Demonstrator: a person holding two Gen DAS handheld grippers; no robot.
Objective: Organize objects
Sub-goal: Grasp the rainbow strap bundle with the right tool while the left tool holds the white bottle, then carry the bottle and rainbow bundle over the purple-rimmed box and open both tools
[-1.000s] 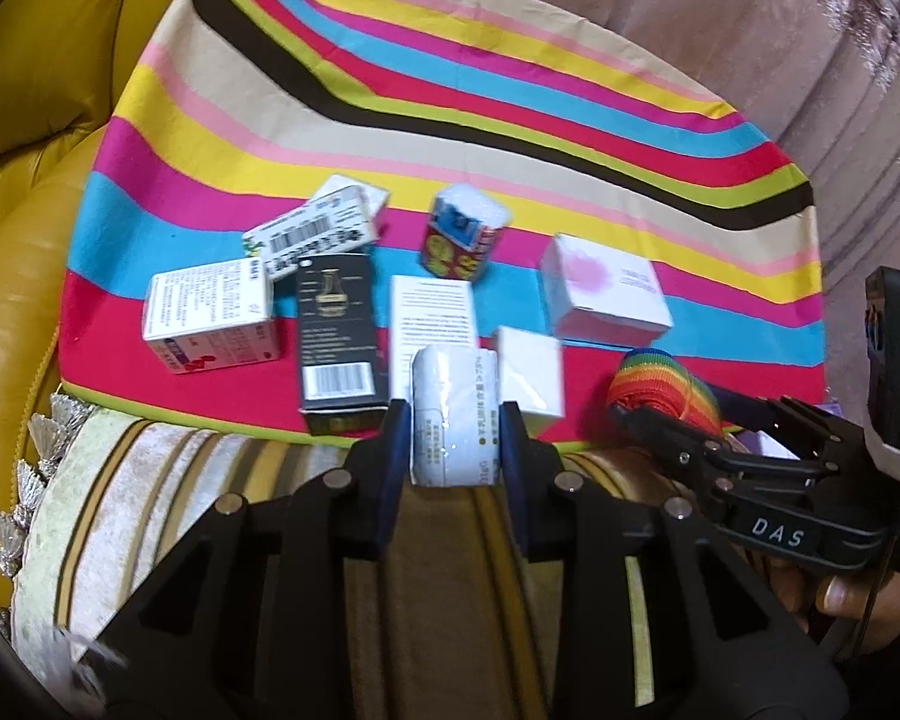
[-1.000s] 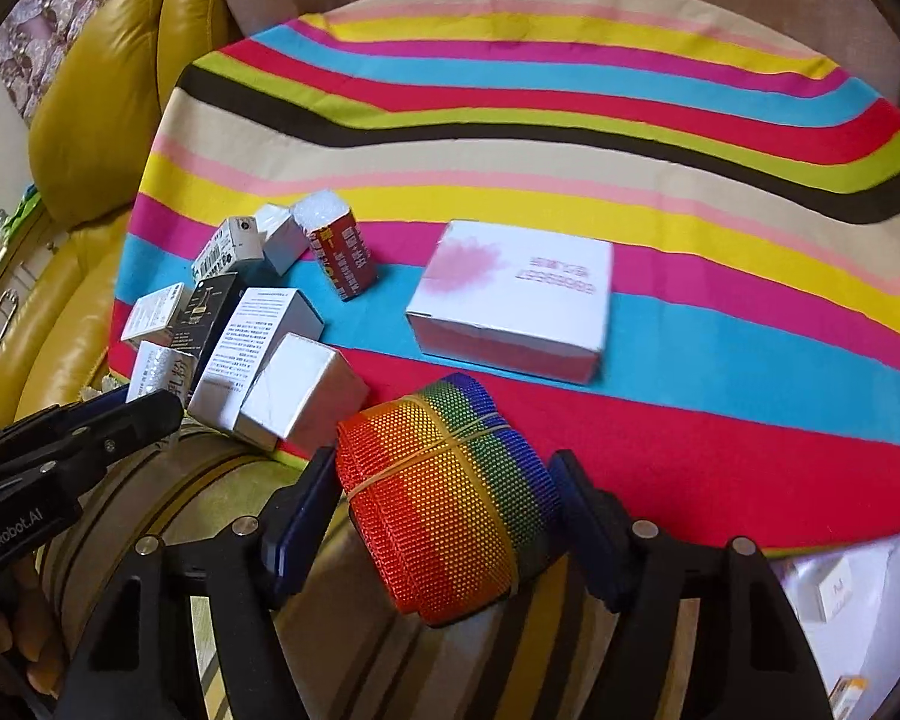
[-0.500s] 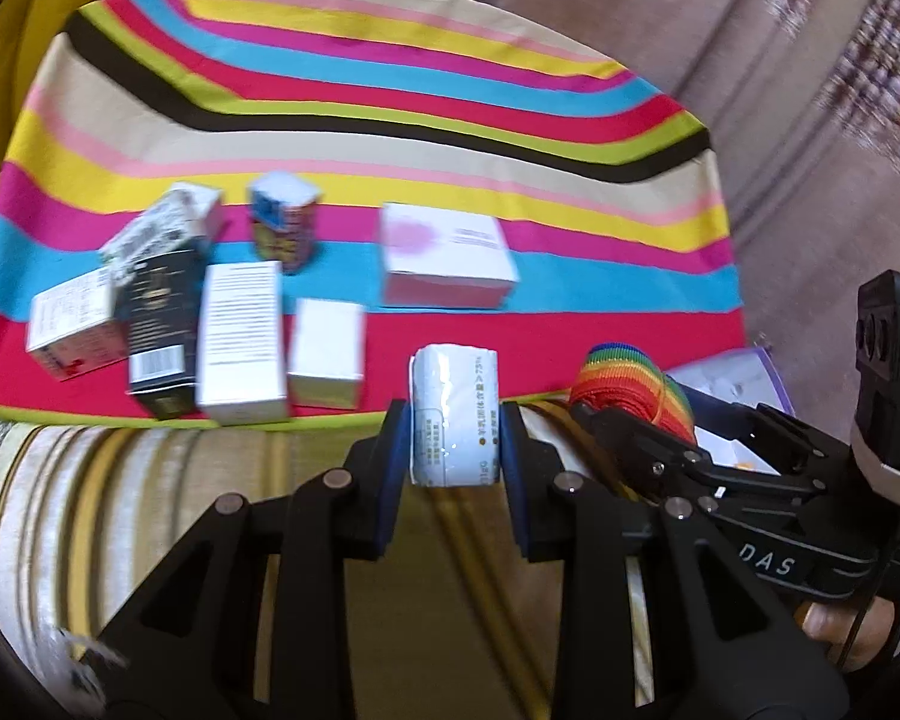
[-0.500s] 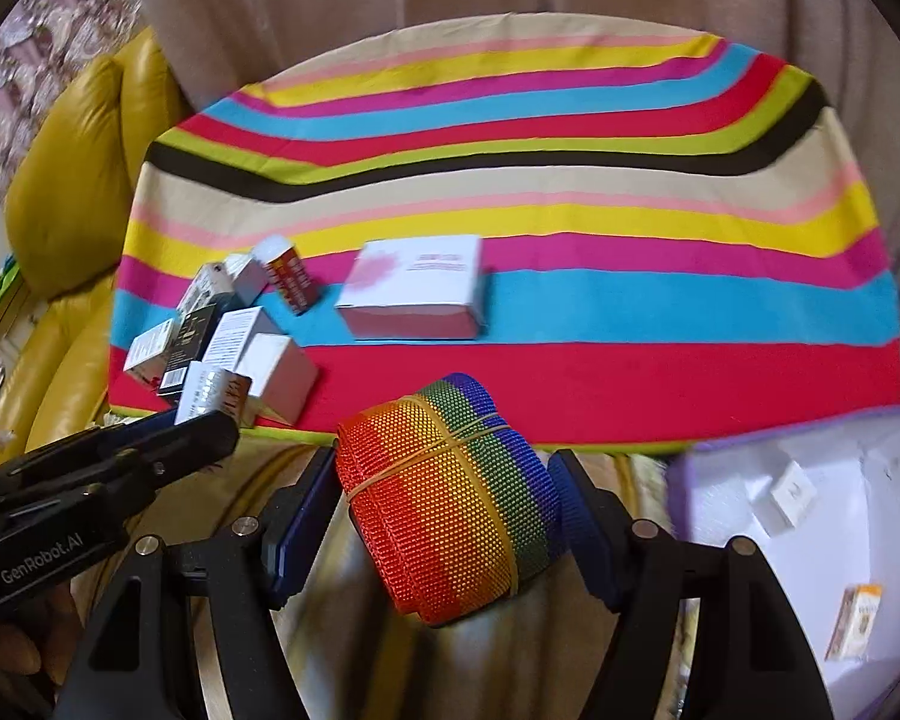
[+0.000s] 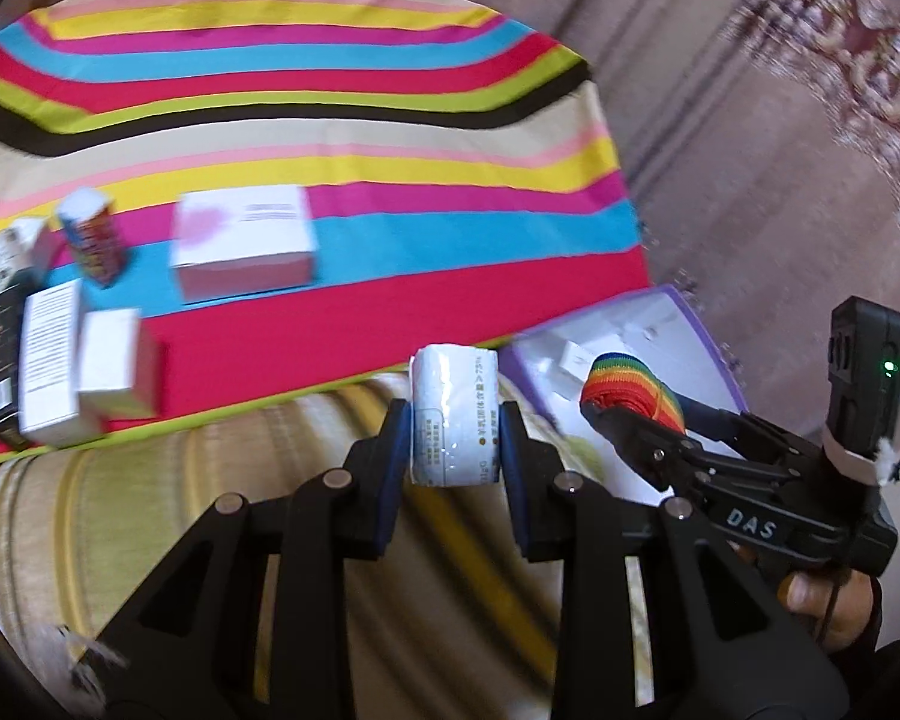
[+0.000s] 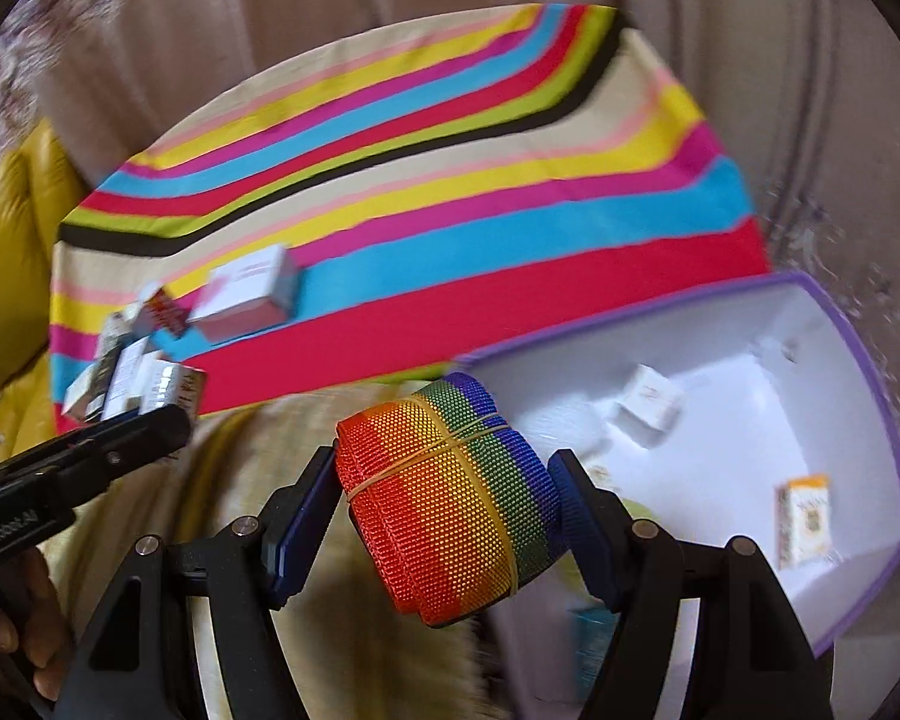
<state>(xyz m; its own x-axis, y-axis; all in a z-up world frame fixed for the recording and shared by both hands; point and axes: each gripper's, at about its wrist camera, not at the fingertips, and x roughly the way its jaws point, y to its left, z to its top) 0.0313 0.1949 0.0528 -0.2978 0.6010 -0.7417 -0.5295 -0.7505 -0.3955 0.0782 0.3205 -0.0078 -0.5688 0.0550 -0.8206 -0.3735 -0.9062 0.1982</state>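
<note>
My left gripper point(image 5: 453, 426) is shut on a small white box with printed text point(image 5: 455, 420), held in the air past the front edge of the striped cloth point(image 5: 330, 144). My right gripper point(image 6: 447, 492) is shut on a rainbow webbing roll point(image 6: 444, 498) bound with a rubber band, held beside the near left corner of a white bin with a purple rim point(image 6: 870, 360). The right gripper and its roll point(image 5: 630, 384) also show at the right of the left wrist view. The left gripper point(image 6: 168, 414) shows at the left of the right wrist view.
Several boxes lie on the cloth's left part: a white-pink box point(image 5: 243, 240), a white box point(image 5: 111, 360), a colourful carton point(image 5: 93, 237). The bin holds a white box point(image 6: 648, 405) and an orange box point(image 6: 804, 519). A yellow sofa point(image 6: 12, 222) stands left.
Both grippers have swung right with their loads, away from the cluster of boxes. The purple-rimmed bin has come into view at the right.
</note>
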